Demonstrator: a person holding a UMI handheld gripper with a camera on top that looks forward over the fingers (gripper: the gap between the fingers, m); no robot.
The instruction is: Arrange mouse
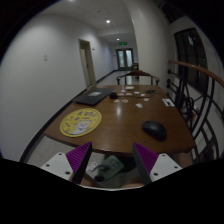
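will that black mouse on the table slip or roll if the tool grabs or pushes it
The mouse looks like a low, rounded dome sitting flat, so it should probably slide on the smooth wooden table rather than roll or tip. Its curved shell may squirt out of a loose pinch. The tool is open, with the mouse well beyond its fingers.

The gripper (108, 163) has two broad fingers (70, 163) with pale white-grey outer shells. Each inner face carries a purple-magenta pad (146, 155), wedge-shaped and tapering to a point. The jaws stand apart.
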